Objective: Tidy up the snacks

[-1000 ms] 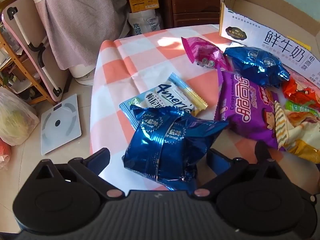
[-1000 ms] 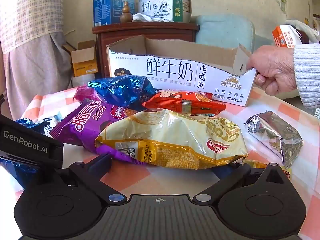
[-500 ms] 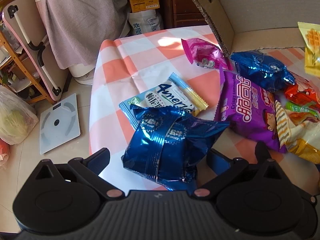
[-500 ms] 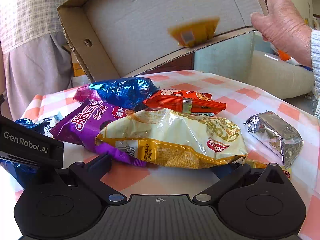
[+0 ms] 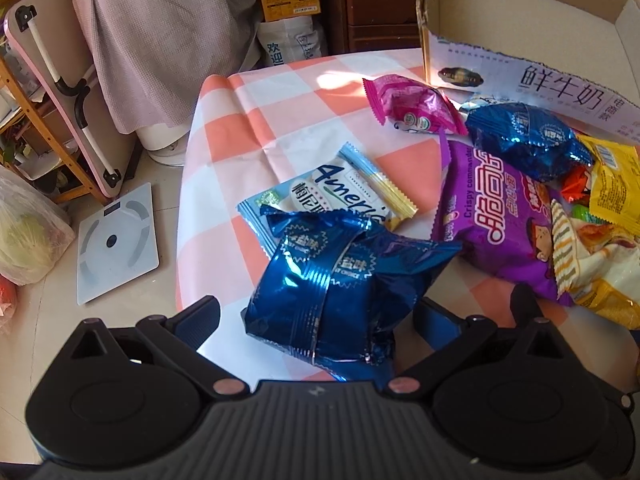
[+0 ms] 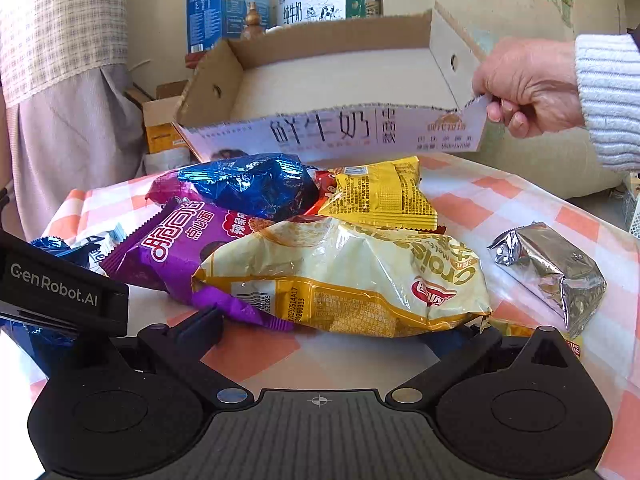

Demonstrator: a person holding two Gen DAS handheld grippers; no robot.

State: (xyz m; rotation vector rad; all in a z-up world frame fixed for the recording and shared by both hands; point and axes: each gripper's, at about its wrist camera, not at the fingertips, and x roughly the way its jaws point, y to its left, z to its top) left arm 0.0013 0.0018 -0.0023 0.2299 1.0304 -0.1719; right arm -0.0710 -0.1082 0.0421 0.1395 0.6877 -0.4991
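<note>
My left gripper is open, its fingers on either side of a blue foil packet that rests on the checked tablecloth. My right gripper is open too, just short of a cream and yellow croissant bag. A person's hand holds a cardboard milk box tilted above the pile; in the left wrist view the box is at the far right. A yellow packet lies on the pile beside a second blue packet and a purple bag.
A pink packet and a white and blue packet lie near the table's middle. A silver packet sits apart at the right. Left of the table edge, a scale lies on the floor beside a folded pink table.
The hand tipped the box up, a yellow packet dropped out onto the pile, and the box has come back down, still tilted. Neither gripper has moved.
</note>
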